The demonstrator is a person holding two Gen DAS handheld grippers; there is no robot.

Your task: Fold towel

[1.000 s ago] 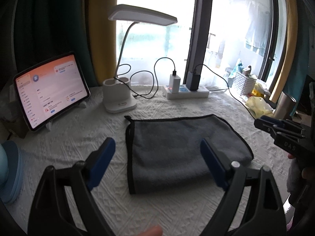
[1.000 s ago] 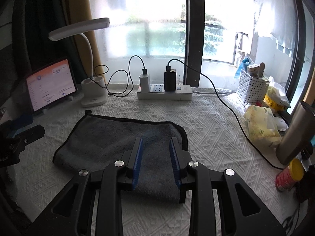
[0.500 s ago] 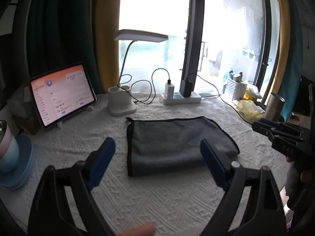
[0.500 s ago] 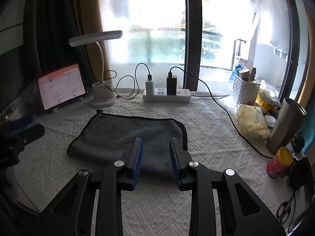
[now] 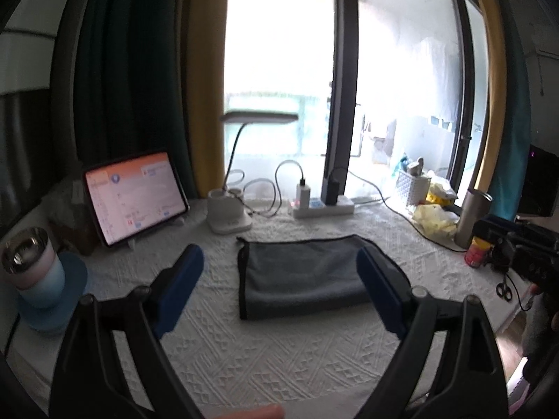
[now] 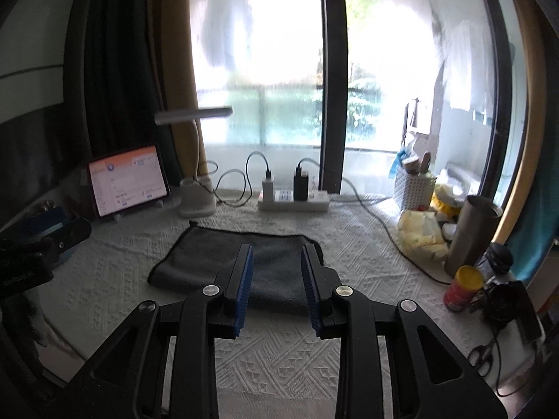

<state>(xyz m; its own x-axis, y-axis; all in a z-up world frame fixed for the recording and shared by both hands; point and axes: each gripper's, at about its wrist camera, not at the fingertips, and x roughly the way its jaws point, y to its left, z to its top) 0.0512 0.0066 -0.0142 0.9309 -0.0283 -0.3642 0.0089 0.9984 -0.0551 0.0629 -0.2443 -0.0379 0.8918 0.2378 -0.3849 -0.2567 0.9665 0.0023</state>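
Grey terry with a dark stitched hem, the towel (image 5: 300,274) lies folded into a flat rectangle on the white textured tablecloth (image 5: 244,342), its rounded fold on the near side and its hemmed edges toward the window. Neither tool touches it. The left gripper (image 5: 279,289) is held above the cloth on the near side of the towel, its blue pads spread wide so that the towel shows between them, with nothing held. The right gripper (image 6: 276,279) is likewise held on the near side of the towel, its ribbed blue pads set a narrow gap apart and empty; the towel's near right corner shows between them.

Beyond the towel, by the window, stand a white desk lamp (image 5: 229,214) and a white power strip (image 5: 323,206) with two chargers plugged in. Left of the towel a tablet (image 5: 134,197) leans on its stand, screen lit, and nearer on that side a pink and blue tumbler (image 5: 33,274) sits on a blue coaster. Right of the towel are a white basket (image 6: 414,183), a yellow bag (image 6: 421,234), a steel tumbler (image 6: 471,235), a yellow-capped red tin (image 6: 463,288) and scissors (image 6: 484,352).
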